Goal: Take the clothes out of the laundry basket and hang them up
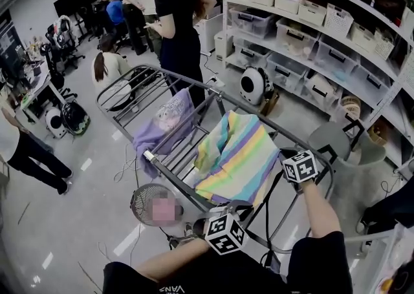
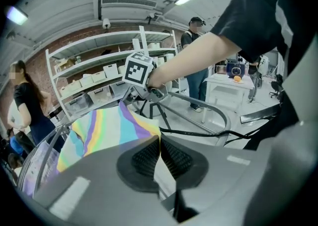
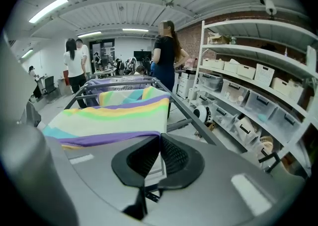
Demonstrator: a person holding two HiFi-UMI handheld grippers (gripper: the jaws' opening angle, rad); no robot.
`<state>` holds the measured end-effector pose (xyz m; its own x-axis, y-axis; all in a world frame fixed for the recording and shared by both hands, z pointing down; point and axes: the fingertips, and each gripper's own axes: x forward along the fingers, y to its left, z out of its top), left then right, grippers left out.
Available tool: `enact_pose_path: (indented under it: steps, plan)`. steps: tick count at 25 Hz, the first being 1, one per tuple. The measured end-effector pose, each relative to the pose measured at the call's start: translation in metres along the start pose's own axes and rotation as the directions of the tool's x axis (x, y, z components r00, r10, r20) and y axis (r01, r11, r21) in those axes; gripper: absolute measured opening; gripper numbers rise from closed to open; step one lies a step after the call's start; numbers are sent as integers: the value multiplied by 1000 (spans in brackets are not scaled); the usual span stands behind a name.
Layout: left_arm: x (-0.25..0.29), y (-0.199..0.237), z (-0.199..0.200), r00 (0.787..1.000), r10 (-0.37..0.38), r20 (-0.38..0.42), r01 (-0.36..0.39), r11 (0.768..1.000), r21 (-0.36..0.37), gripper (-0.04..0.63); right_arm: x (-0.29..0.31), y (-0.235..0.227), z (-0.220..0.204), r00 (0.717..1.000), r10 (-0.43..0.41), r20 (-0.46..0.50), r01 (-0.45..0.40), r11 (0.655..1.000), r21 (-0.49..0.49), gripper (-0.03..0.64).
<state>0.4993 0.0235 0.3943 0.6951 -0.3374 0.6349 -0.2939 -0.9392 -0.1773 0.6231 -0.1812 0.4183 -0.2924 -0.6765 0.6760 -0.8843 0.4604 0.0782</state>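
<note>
Left gripper, right gripper both clamped shut on striped cloth edge; could've been dragged off drying rack by uneven tug.

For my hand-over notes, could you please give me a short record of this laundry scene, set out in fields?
Rack: metal drying rack, unfolded
On rack: striped cloth spread across the bars; purple garment draped over its left side
Left gripper: shut on the striped cloth's edge
Right gripper: shut on the same cloth's edge
Bystander: person in black standing beyond the rack
</note>
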Motion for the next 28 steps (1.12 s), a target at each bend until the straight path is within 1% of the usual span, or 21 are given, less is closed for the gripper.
enact_pose_path:
  steps: [4, 8, 10, 12, 14, 16, 18, 20, 23, 26, 28]
  plan:
    - [12, -10, 1, 999, -32, -19, 33, 999, 12, 9, -1, -2, -9, 1000, -17, -16, 17, 1000, -10, 17]
    - [27, -12, -18, 996, -64, -69, 64, 998, -12, 11, 4, -1, -18, 999, -13, -53, 13, 1000, -2, 21]
    - [30, -12, -25, 994, -74, -76, 72, 997, -28, 12, 6, -2, -24, 997, -19, -79, 19, 1000, 4, 29]
    - [29, -15, -29, 993, -97, -64, 95, 995, -44, 12, 6, -3, -30, 994, -32, -104, 33, 999, 14, 55]
    - [26, -16, -30, 991, -125, -46, 122, 991, -62, 17, 4, -5, -36, 991, -42, -125, 45, 999, 26, 112]
    - [20, -15, -31, 989, -143, -25, 141, 987, -79, 22, 2, -7, -40, 990, -37, -133, 43, 998, 43, 121]
    - [11, -10, -32, 989, -147, -3, 146, 984, -101, 51, -1, -9, -45, 989, -35, -145, 43, 998, 52, 129]
    - [0, -2, -35, 991, -134, 16, 135, 984, -118, 65, -8, -15, -50, 985, -52, -163, 61, 997, 47, 132]
    - [-19, 21, -40, 996, -85, 40, 90, 986, -140, 66, -21, -32, -52, 981, -97, -169, 109, 992, 63, 135]
    - [-37, 50, -43, 997, -25, 76, 38, 984, -175, 66, -34, -45, -43, 981, -139, -138, 152, 984, 88, 135]
    - [-45, 73, -45, 995, 30, 98, -9, 980, -199, 66, -39, -46, -26, 983, -148, -104, 157, 984, 87, 135]
